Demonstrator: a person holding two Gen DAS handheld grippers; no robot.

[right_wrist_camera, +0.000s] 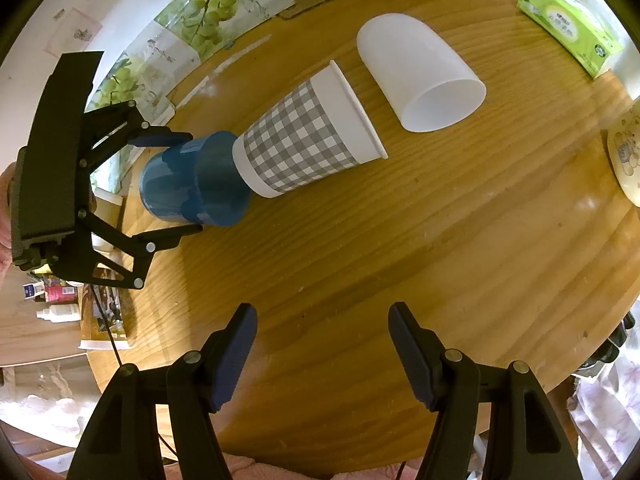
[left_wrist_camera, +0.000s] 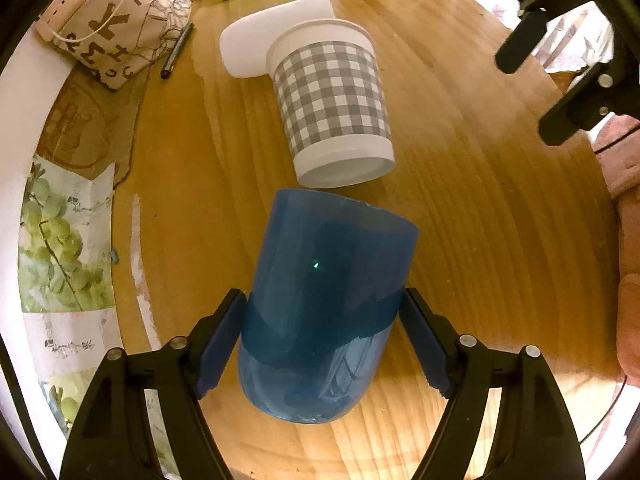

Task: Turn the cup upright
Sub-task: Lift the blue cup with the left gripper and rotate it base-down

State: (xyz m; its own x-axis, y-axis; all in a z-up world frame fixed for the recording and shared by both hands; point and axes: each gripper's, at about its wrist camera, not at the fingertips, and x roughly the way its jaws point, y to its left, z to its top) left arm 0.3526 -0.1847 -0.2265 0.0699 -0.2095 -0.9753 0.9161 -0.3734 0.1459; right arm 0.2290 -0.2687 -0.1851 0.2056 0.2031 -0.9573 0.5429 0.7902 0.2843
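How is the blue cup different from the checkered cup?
The blue cup is see-through blue plastic; the checkered cup is white with a grey check pattern. The blue cup sits between the left tongs, while nothing grips the checkered cup, which lies alone on the table. The blue cup also looks shorter in the right wrist view. Both are tipped on their sides, not upright.

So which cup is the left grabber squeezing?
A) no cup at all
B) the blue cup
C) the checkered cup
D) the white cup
B: the left gripper has its two fingers pressed against the sides of the blue cup, while the checkered cup and the white cup lie on the table with nothing gripping them, and the right gripper is open and empty.
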